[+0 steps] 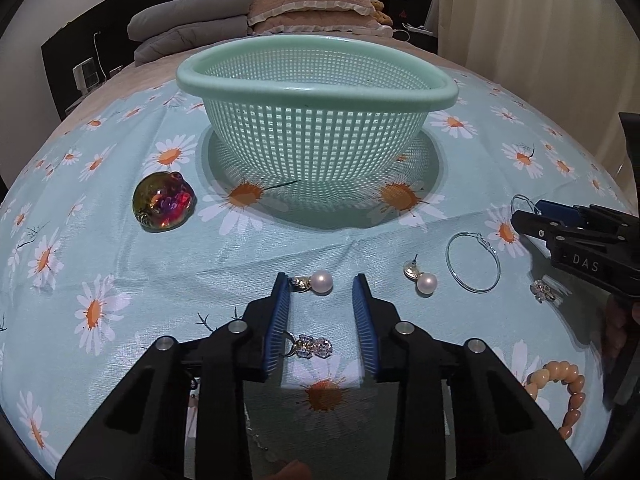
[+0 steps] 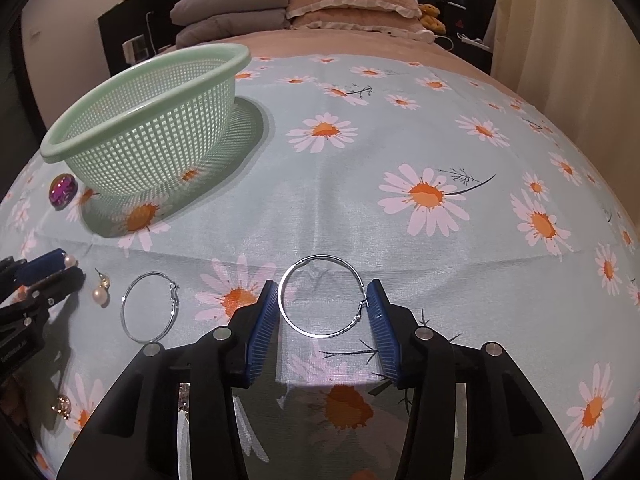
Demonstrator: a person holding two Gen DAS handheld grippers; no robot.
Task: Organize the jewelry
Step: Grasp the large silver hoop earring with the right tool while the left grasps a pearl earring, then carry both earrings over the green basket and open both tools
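Note:
A green mesh basket (image 1: 316, 92) stands on the daisy cloth, also in the right wrist view (image 2: 144, 128). My left gripper (image 1: 322, 286) is open, its tips on either side of a pearl earring (image 1: 318, 282); a crystal earring (image 1: 310, 347) lies between its fingers. A second pearl earring (image 1: 422, 280) and a silver hoop (image 1: 474, 262) lie to the right. My right gripper (image 2: 322, 292) is open around another silver hoop (image 2: 322, 296) on the cloth. An iridescent brooch (image 1: 164, 202) lies left of the basket.
A peach bead bracelet (image 1: 564, 392) and a small crystal earring (image 1: 544, 290) lie at the right. Pillows (image 1: 312, 4) and folded grey bedding (image 1: 192, 24) sit at the bed's head. A curtain (image 2: 568, 60) hangs at the right.

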